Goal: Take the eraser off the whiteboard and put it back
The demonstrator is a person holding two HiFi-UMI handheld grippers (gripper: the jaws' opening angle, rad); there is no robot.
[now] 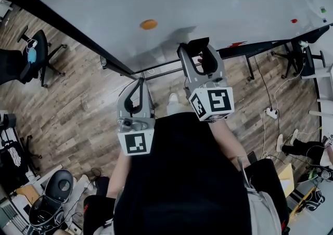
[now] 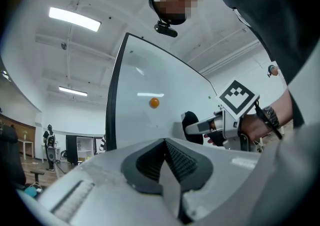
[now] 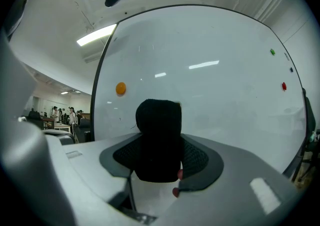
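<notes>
Eraser: the black eraser (image 3: 159, 137) is standing upright between the jaws of the right tongs (image 1: 200, 49), in front of the lower part of the whiteboard (image 1: 218, 0) (whether it is touching the board, no view is showing).
Right tongs: they are gripping the eraser on both sides and pointing at the board.
Left tongs: the left tongs (image 1: 139, 84) are hanging beside the right pair, near the board's lower left corner, with jaws pressing together on nothing.
Whiteboard: an orange magnet (image 1: 149, 24) is sticking up and left of the eraser; a red magnet (image 1: 294, 21) and a green magnet (image 1: 322, 10) are sitting near the right edge.
Surroundings: an office chair (image 1: 36, 54) is standing on the wooden floor (image 1: 78, 99) past the board's left edge.
</notes>
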